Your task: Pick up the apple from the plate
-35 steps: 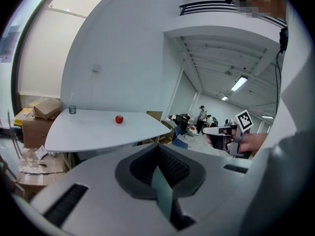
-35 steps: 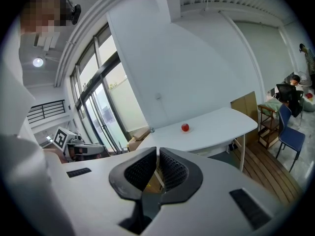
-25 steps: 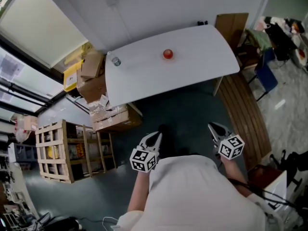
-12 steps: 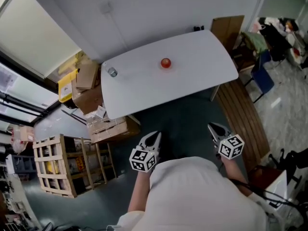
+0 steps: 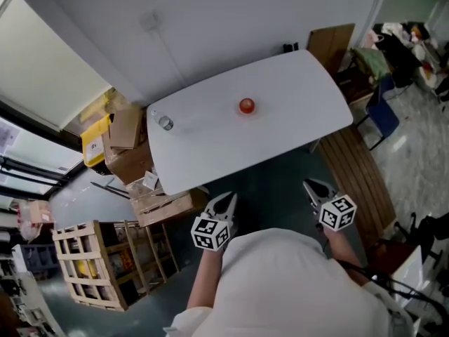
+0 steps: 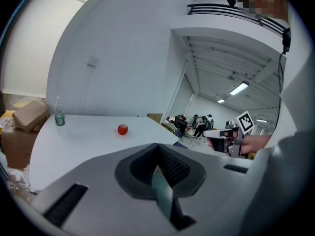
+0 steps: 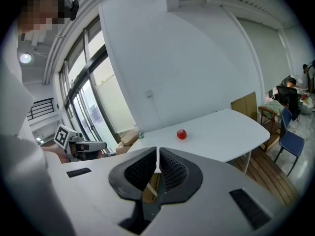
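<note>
The table (image 5: 295,76) has a smooth, matt white top. On it the apple (image 5: 246,106) is glossy and the bottle (image 5: 165,123) clear plastic. Left of the table lie cardboard boxes (image 5: 128,126); right of it, wooden boards (image 5: 358,170).

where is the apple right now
In the head view the apple sits near the middle of the white table, right of the bottle.
</note>
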Demonstrator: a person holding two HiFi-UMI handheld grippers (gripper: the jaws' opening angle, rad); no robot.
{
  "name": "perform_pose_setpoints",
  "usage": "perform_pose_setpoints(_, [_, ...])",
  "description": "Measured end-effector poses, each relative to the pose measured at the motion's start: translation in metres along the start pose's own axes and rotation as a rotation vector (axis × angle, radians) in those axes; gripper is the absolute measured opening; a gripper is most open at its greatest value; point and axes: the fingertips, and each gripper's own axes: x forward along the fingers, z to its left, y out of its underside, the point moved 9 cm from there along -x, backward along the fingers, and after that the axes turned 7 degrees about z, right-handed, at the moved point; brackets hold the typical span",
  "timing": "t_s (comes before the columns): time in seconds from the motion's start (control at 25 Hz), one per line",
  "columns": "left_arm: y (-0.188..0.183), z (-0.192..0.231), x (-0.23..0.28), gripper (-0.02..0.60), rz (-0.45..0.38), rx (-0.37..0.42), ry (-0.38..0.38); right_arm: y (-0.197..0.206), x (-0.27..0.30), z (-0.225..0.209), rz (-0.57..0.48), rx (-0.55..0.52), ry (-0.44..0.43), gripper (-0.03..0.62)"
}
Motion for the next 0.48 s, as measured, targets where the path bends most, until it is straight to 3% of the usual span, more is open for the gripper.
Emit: perform_pose_setpoints(0.48, [-0.054, 0.09, 0.029, 0.002, 0.066, 0.072, 0.093, -0.034, 0.074, 0.015, -0.03, 0.059, 0.095, 0.04])
